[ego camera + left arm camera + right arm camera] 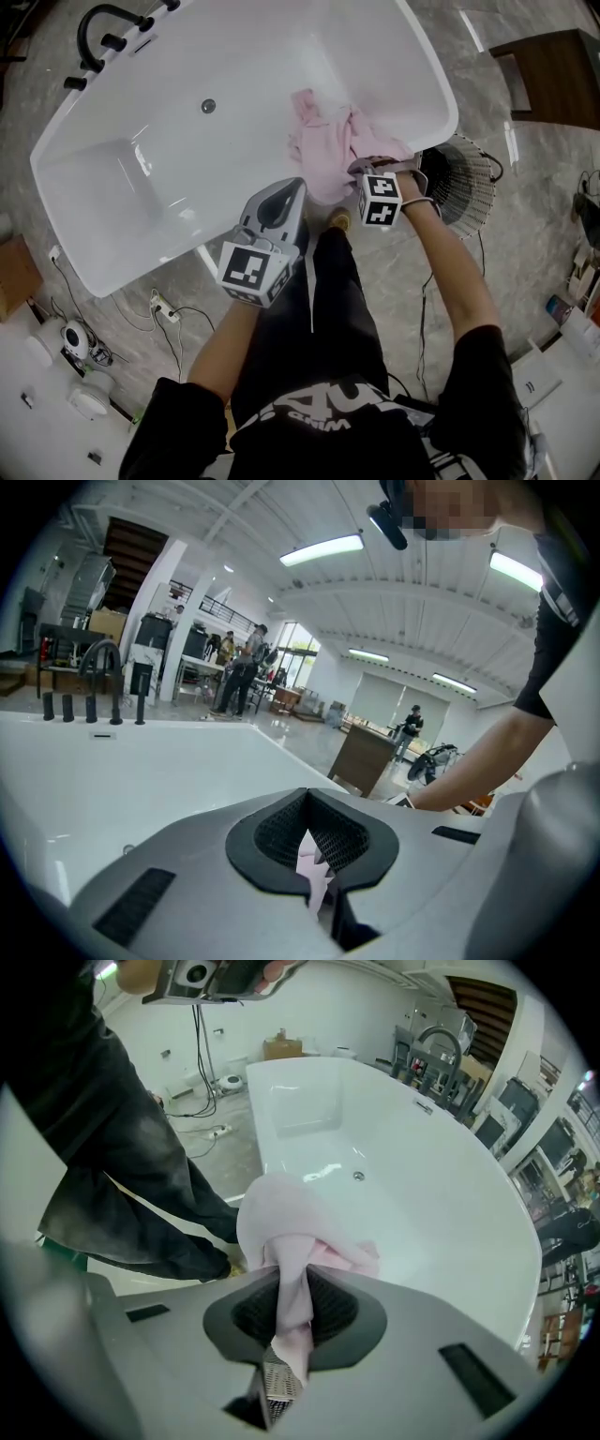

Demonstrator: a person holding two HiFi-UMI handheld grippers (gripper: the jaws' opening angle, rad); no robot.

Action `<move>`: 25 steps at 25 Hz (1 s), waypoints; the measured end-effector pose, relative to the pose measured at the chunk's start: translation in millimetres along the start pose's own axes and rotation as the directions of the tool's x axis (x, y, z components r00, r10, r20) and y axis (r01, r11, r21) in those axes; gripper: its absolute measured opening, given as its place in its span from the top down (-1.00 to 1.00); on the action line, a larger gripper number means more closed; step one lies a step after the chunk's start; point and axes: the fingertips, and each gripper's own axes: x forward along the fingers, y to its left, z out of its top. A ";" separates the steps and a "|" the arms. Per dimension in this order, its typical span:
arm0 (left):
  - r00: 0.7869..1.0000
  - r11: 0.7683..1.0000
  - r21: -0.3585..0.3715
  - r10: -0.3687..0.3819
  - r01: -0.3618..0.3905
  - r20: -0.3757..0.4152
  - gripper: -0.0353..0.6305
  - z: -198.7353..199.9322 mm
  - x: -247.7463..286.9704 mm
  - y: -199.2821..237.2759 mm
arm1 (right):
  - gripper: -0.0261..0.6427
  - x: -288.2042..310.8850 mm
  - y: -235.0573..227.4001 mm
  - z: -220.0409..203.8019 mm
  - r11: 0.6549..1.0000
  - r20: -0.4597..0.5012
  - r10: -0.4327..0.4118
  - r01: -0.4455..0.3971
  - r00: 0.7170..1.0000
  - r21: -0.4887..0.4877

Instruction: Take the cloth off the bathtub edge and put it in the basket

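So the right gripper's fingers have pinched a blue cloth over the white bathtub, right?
Not quite: the cloth is pink, not blue. The right gripper view shows the right gripper with its fingers pinched on it over the white bathtub.

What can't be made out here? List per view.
- Basket: head view, right arm and tub rim cover its left side; inside too fine to read; absent from both gripper views.
- Right tongs: shut on the cloth, but in head view their tips are buried in its folds.
- Left tongs: left gripper view shows only a cloth sliver between them; the gripper's body hides the rest.
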 end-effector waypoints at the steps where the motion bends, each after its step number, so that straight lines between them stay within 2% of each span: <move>1: 1.000 1.000 -0.001 0.000 0.000 0.000 0.86 0.9 -1.7 -0.7 | 0.79 -2.8 0.9 2.4 1.000 0.003 -0.001 0.001 1.000 0.007; 9: 1.000 1.000 -0.011 -0.027 0.027 -0.005 0.86 21.9 -22.0 -11.6 | 0.79 -54.9 2.8 24.4 0.994 0.038 -0.055 0.051 0.998 0.100; 18: 0.999 0.999 0.032 -0.033 0.032 0.016 0.86 61.2 -57.5 -29.4 | 0.79 -168.6 -9.4 52.4 0.963 0.103 -0.171 0.145 0.980 0.229; 21: 0.999 0.997 0.058 -0.044 0.042 0.031 0.86 84.1 -70.8 -40.7 | 0.79 -218.8 -14.2 67.6 0.934 0.159 -0.227 0.168 0.961 0.317; 25: 0.995 0.992 0.106 -0.082 0.075 0.060 0.86 116.5 -85.9 -60.1 | 0.79 -291.9 -20.8 86.5 0.867 0.231 -0.345 0.215 0.910 0.449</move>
